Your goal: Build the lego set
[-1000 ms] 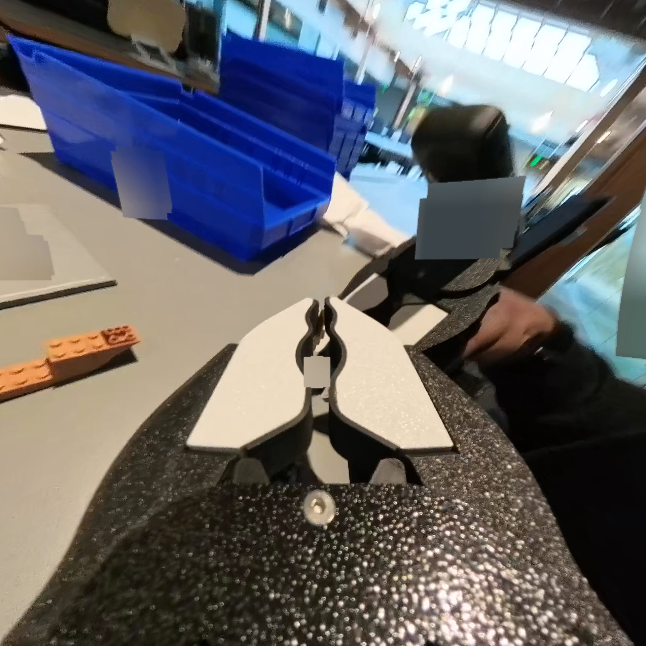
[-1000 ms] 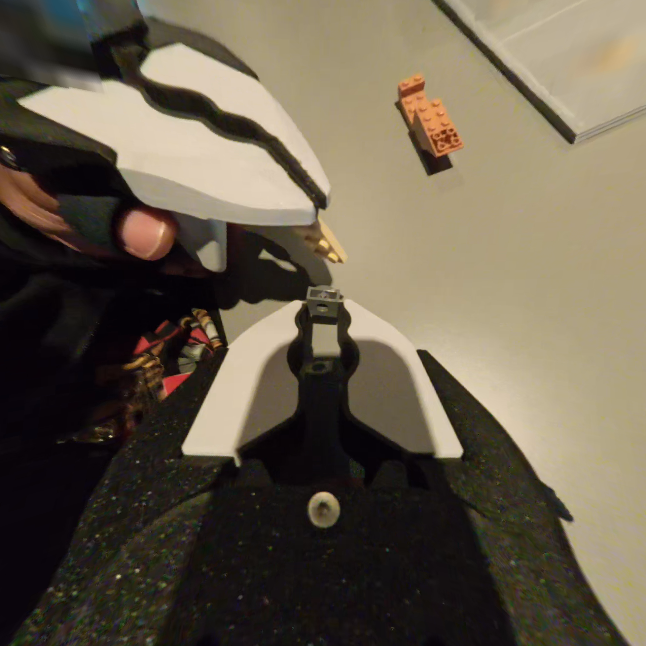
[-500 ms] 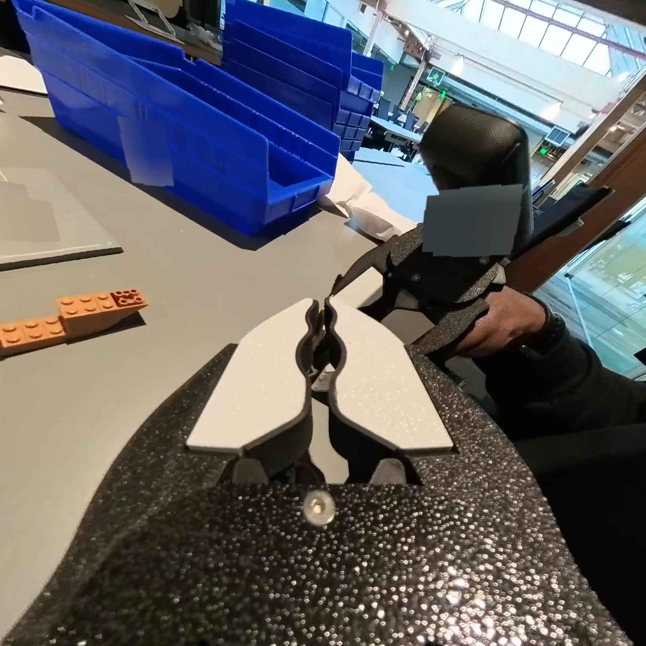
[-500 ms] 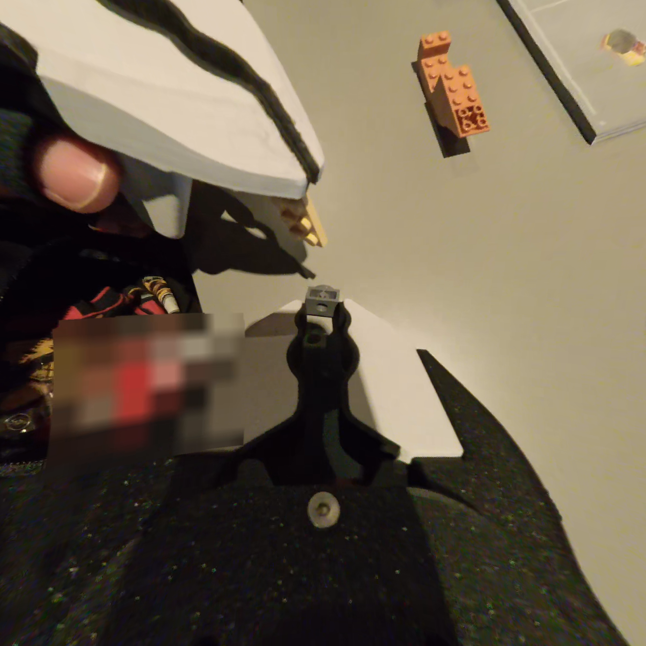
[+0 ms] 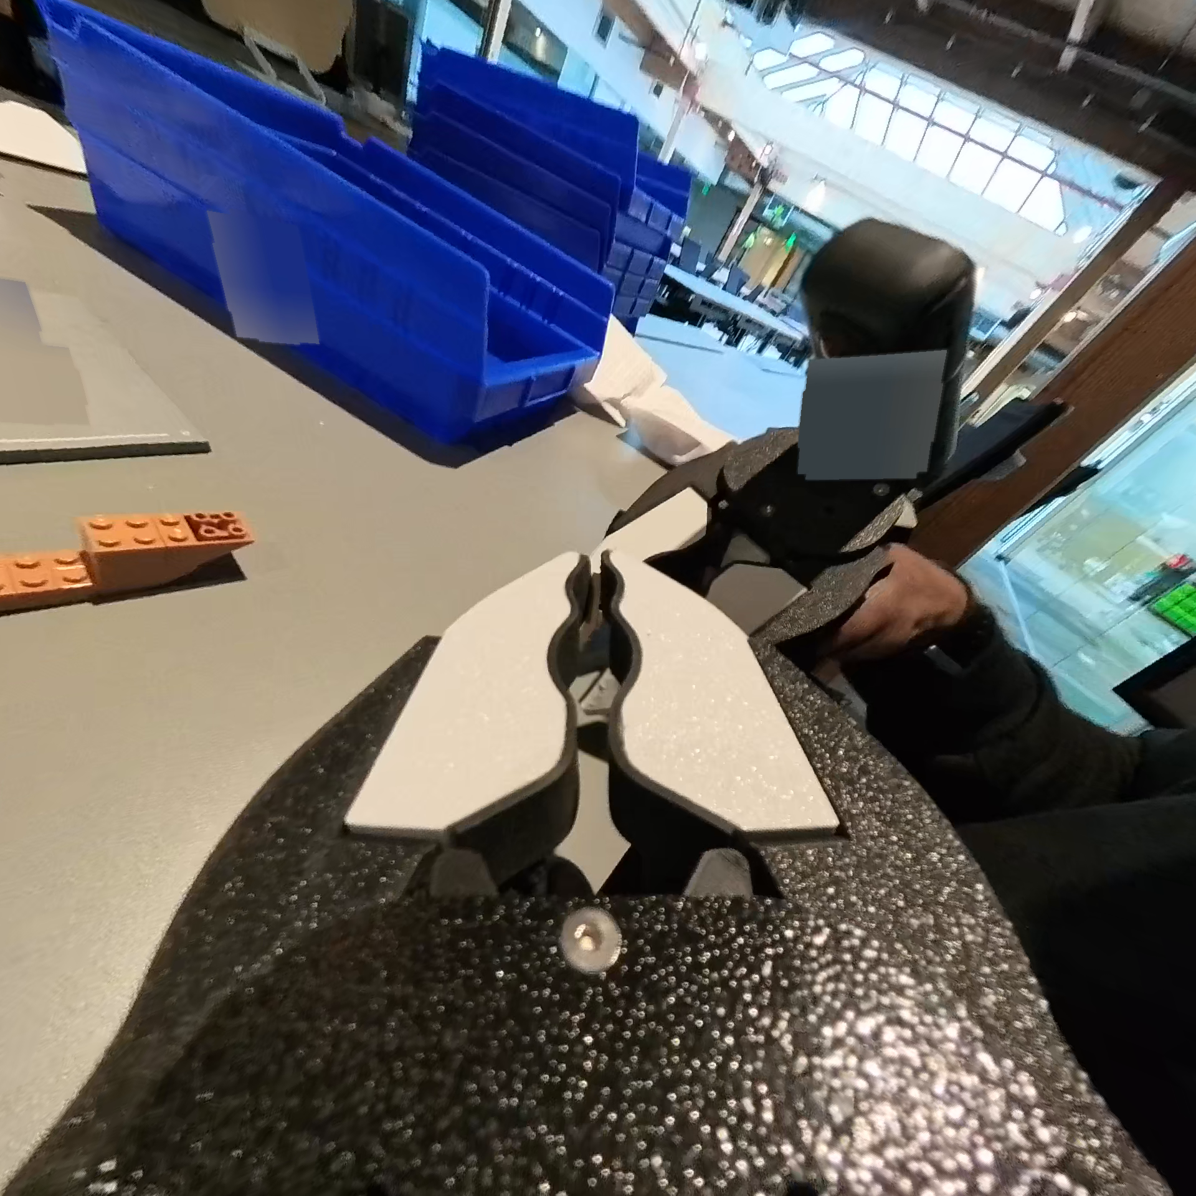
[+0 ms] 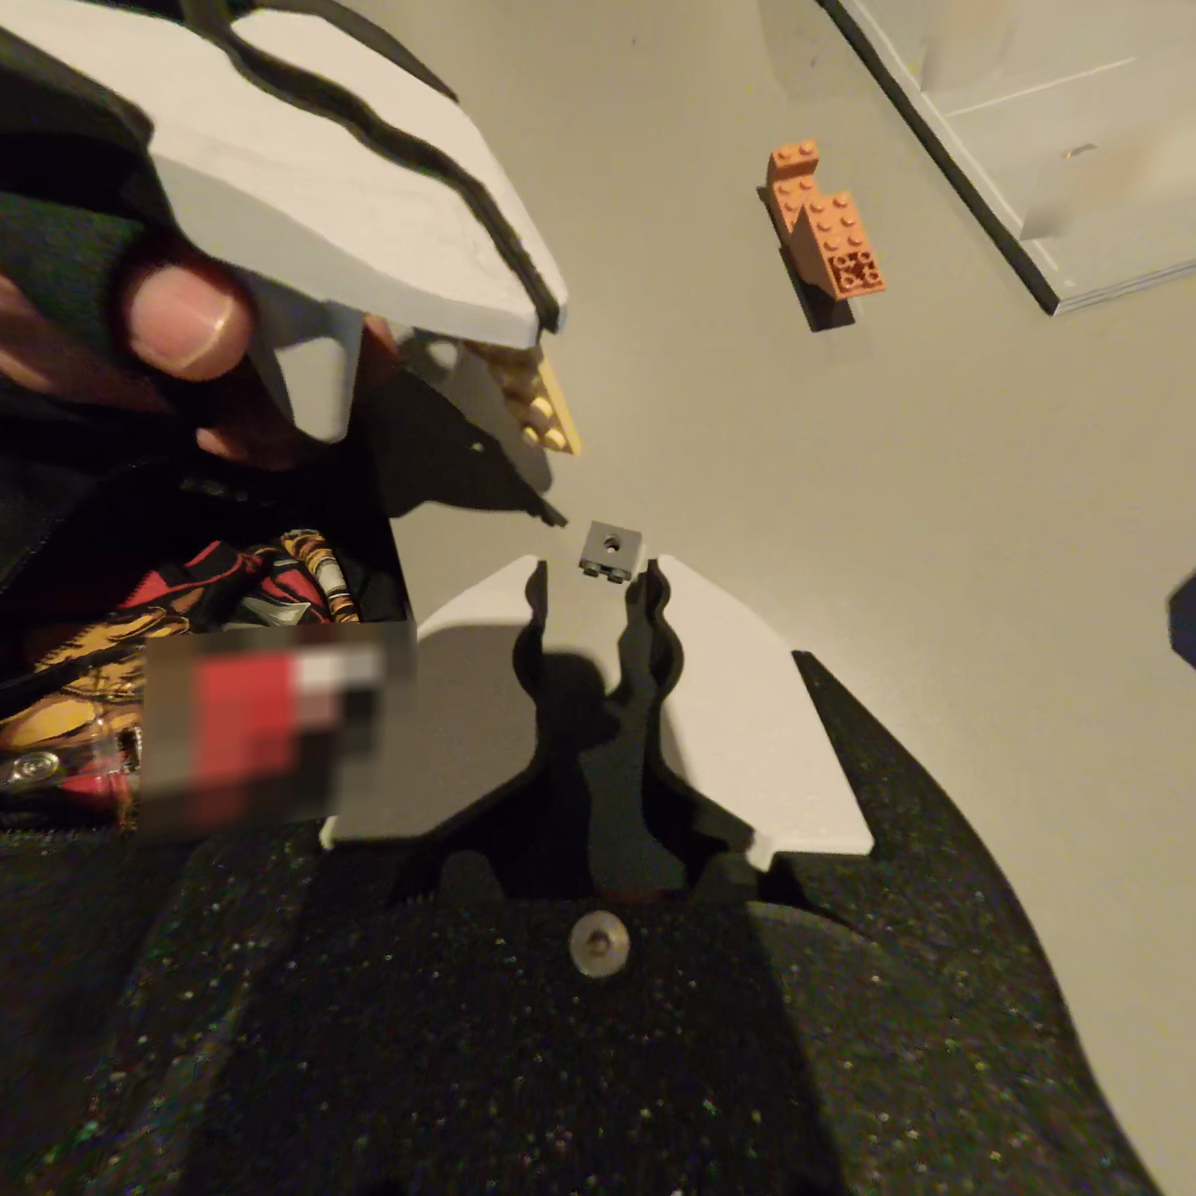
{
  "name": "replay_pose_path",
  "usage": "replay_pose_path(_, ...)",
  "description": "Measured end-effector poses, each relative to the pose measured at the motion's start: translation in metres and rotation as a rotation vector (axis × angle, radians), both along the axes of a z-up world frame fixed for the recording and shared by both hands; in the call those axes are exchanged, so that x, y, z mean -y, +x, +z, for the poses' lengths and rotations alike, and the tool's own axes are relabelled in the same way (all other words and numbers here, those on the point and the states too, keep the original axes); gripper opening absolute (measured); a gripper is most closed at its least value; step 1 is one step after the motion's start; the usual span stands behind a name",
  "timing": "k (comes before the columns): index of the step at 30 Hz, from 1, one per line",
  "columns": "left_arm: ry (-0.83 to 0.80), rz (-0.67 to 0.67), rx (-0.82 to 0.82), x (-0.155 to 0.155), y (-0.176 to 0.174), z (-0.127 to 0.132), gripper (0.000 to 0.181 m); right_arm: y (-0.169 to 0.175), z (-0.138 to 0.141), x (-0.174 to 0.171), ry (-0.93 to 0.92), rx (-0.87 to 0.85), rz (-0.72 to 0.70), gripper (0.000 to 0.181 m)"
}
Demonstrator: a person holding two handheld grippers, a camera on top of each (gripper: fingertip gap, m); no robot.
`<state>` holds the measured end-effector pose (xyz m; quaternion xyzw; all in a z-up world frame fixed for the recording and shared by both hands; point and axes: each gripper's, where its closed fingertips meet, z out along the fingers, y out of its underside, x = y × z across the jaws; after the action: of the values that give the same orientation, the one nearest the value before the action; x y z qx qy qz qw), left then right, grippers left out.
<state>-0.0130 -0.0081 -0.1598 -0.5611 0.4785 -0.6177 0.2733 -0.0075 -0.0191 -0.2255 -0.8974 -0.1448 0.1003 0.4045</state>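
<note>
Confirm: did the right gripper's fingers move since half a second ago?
Yes. The right gripper fingers spread outward from the body screw, unclamping the grey brick.

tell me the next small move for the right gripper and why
Probably ease the right gripper forward and close it on the small grey brick. Its jaws stand apart and the brick sits just off its tips, unclamped. The left gripper, shut on a tan plate, is close by.

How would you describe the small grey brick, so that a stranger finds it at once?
Start at the right gripper, open above the grey table. The small grey brick sits just beyond its fingertips. Unlike the orange brick assembly farther off, it is one dark grey cube with a round hole.
</note>
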Motion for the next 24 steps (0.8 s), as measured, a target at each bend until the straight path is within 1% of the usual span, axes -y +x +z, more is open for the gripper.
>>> replay_pose_path(2, -0.047, -0.007, 0.022, -0.001, -0.002, 0.005, 0.002, -0.002, 0.006, 0.000, 0.050, 0.006, 0.016, 0.028)
replay_pose_path(5, -0.248, -0.031, 0.064, -0.005, -0.004, 0.016, 0.002, -0.004, 0.019, 0.000, 0.179, 0.057, 0.034, 0.028)
replay_pose_path(7, -0.373, -0.032, 0.080, -0.009, -0.005, 0.018, 0.002, -0.003, 0.032, -0.001, 0.300, 0.111, 0.021, 0.029)
replay_pose_path(9, -0.479, -0.035, 0.093, -0.009, -0.004, 0.019, 0.002, 0.001, 0.043, -0.002, 0.409, 0.181, -0.021, 0.030)
replay_pose_path(13, -0.644, -0.052, 0.112, -0.001, -0.002, 0.021, 0.002, -0.005, 0.054, -0.003, 0.520, 0.253, -0.034, 0.029)
replay_pose_path(17, -0.697, -0.042, 0.122, 0.003, 0.000, 0.020, 0.002, -0.008, 0.057, -0.004, 0.553, 0.293, -0.041, 0.028)
replay_pose_path(20, -0.685, -0.036, 0.122, 0.005, 0.000, 0.020, 0.002, -0.011, 0.061, -0.002, 0.594, 0.324, -0.040, 0.022)
replay_pose_path(21, -0.677, -0.035, 0.121, 0.005, 0.000, 0.020, 0.002, -0.011, 0.061, -0.002, 0.603, 0.336, -0.037, 0.017)
replay_pose_path(24, -0.659, -0.043, 0.127, 0.007, -0.001, 0.021, 0.002, -0.011, 0.062, -0.001, 0.616, 0.382, -0.024, 0.016)
